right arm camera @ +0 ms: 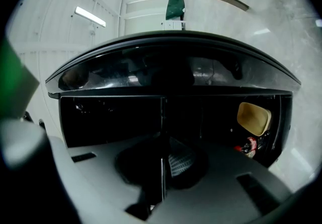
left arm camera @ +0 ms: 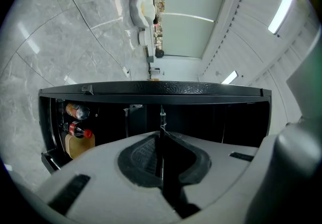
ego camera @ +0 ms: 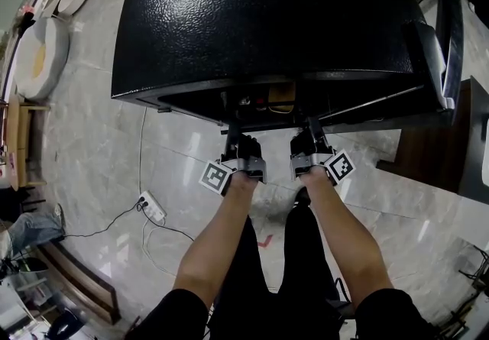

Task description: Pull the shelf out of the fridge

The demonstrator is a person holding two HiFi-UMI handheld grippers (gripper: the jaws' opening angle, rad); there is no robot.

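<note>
The black fridge (ego camera: pixel 260 17) stands open in front of me, seen from above. Both grippers reach into its dark front opening side by side. My left gripper (ego camera: pixel 233 149) is shut on the thin front edge of the shelf (left arm camera: pixel 162 117), which shows edge-on as a narrow line running from its pads (left arm camera: pixel 146 155) into the fridge. In the same way my right gripper (ego camera: pixel 312 146) is shut on the shelf (right arm camera: pixel 163 112) a little further right. From the head view the fridge top hides most of the shelf.
The fridge door (ego camera: pixel 439 33) hangs open on the right, next to a dark wooden cabinet (ego camera: pixel 435 155). Inside are a red-capped bottle (left arm camera: pixel 78 130), a can (left arm camera: pixel 76 111) and a yellow container (right arm camera: pixel 254 117). A power strip (ego camera: pixel 152 206) with its cable lies on the floor at the left.
</note>
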